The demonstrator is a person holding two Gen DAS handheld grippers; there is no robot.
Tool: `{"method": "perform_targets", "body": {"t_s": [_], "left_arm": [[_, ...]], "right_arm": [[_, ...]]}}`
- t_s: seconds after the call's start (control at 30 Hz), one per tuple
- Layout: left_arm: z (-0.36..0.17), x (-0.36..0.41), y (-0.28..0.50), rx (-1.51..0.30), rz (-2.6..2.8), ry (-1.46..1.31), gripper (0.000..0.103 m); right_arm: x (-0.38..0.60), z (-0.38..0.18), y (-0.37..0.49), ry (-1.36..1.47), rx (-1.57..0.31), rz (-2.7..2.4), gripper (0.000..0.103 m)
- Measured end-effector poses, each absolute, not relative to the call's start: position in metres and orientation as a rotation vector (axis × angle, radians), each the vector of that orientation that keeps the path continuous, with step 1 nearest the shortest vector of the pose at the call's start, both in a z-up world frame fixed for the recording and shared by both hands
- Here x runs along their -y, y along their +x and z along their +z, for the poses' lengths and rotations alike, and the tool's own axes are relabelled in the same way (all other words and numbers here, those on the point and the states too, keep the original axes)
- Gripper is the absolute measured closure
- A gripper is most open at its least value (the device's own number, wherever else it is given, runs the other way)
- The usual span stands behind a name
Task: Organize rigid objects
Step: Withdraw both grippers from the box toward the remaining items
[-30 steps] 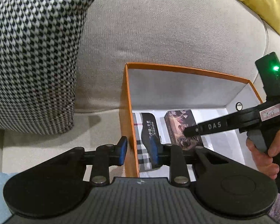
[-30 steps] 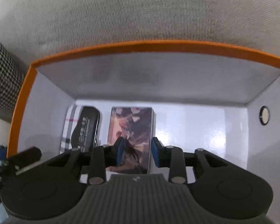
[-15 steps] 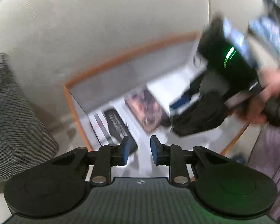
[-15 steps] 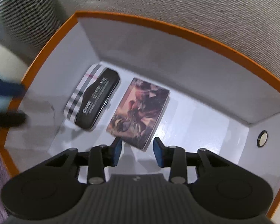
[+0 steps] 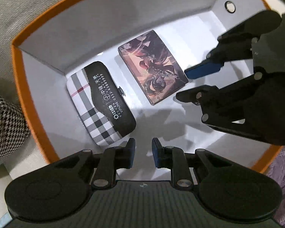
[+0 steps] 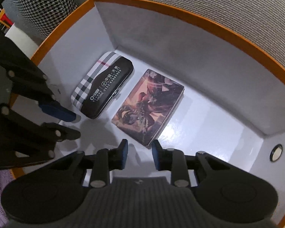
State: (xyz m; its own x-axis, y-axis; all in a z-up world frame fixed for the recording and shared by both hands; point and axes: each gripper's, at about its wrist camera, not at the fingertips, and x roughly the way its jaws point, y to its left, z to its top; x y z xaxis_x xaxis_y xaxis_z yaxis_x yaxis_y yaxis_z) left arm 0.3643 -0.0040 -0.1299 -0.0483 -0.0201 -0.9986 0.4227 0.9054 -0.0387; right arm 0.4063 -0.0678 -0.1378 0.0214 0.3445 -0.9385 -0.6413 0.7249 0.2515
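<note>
— What lies around the edges?
— A grey sofa backrest (image 6: 228, 5) fills the far side, and a black-and-white houndstooth cushion (image 6: 45, 5) leans against it at the left.
— Anything nearer?
— A strip of purple fabric (image 5: 281, 169) low at the right.

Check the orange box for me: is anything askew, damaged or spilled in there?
Nothing stands out. Inside the orange box, the plaid case and the illustrated card box lie flat side by side, apart, both intact. No spill shows. Both grippers hover empty over the box floor.
</note>
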Motion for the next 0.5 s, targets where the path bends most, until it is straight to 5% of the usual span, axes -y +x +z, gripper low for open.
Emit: {"method": "perform_targets", "body": {"t_s": [0.1, 0.5], "left_arm": [[-0.141, 0.005, 0.368, -1.571, -0.335, 0.372, 0.078], [-0.146, -0.002, 0.367, -1.452, -0.321, 0.428, 0.084]], "right_arm": [[0.061, -0.139, 0.407, -0.347, -1.312, 0.809, 0.059], [0.052, -0.141, 0.419, -0.372, -1.236, 0.916, 0.062]]}}
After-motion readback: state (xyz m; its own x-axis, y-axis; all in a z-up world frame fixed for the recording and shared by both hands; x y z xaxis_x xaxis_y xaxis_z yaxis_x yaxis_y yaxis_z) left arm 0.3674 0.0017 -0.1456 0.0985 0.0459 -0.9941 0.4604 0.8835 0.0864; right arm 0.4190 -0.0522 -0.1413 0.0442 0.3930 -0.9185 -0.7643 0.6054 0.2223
